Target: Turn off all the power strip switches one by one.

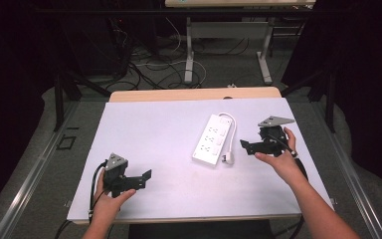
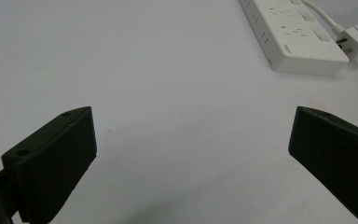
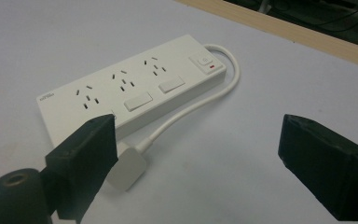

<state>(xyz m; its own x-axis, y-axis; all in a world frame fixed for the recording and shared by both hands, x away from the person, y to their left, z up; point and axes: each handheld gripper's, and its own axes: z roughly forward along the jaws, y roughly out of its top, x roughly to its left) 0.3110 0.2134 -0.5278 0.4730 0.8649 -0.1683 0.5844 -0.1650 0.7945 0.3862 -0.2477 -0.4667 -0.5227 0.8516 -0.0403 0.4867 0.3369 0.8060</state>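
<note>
We are hovering the right gripper wide open and empty beside the plug of the power strip right of frame centre — next we are closing on that plug — left gripper idling open, empty.

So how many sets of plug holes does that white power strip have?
3, in a row along the power strip: one near the end by the brand label, one in the middle, one nearest the switch end. None appear hidden.
</note>
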